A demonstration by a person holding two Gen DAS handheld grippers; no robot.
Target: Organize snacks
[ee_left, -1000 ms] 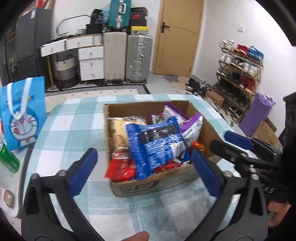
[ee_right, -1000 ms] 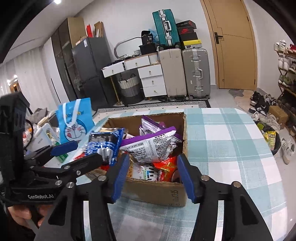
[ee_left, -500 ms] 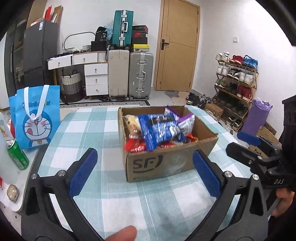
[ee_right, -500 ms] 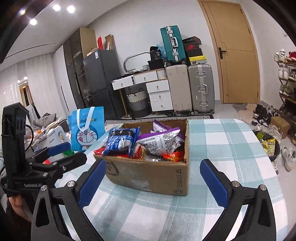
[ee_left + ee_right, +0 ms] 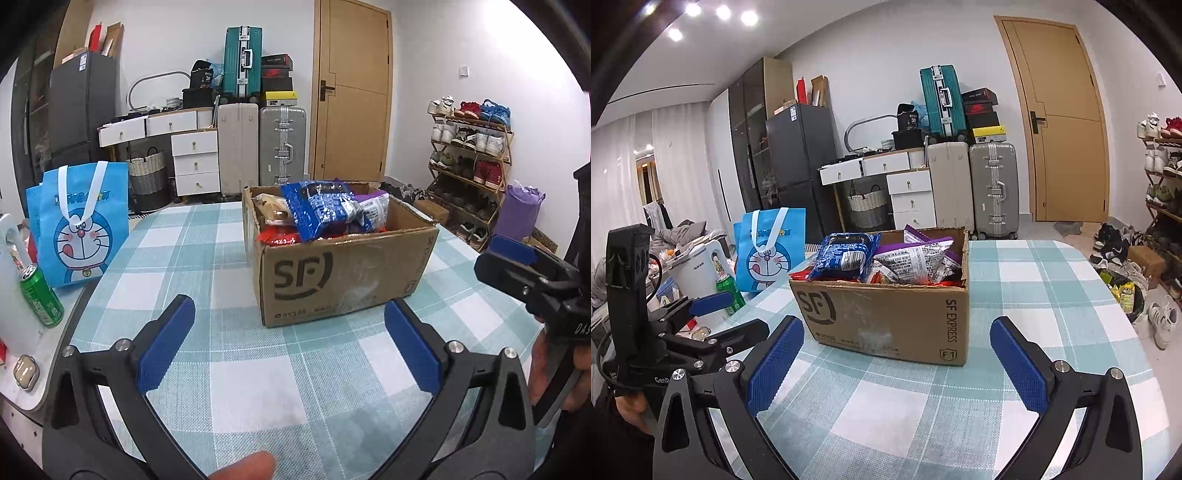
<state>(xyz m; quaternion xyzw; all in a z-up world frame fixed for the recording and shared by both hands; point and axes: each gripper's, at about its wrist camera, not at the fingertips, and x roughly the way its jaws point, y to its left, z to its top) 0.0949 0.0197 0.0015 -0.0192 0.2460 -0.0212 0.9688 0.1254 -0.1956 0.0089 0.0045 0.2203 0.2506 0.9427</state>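
A brown cardboard box [image 5: 343, 273] [image 5: 886, 317] stands on the checked tablecloth, filled with snack bags. On top lie a blue bag [image 5: 317, 210] [image 5: 846, 254] and a purple-and-white bag [image 5: 373, 210] [image 5: 916, 258], with red packets under them. My left gripper [image 5: 290, 347] is open and empty, a little in front of the box. My right gripper [image 5: 897, 365] is also wide open and empty, in front of the box. Each gripper shows at the edge of the other's view.
A blue cartoon tote bag [image 5: 79, 225] [image 5: 768, 247] stands at the table's left, with a green can [image 5: 40, 295] [image 5: 729, 291] and a white kettle [image 5: 698, 269] beside it. The table edge [image 5: 1115, 295] curves off to the right, with a shoe rack [image 5: 469, 162] beyond.
Both grippers have pulled back from over the box toward its near side. The right gripper's jaws have spread from narrow to wide. The box now looks smaller and farther away.
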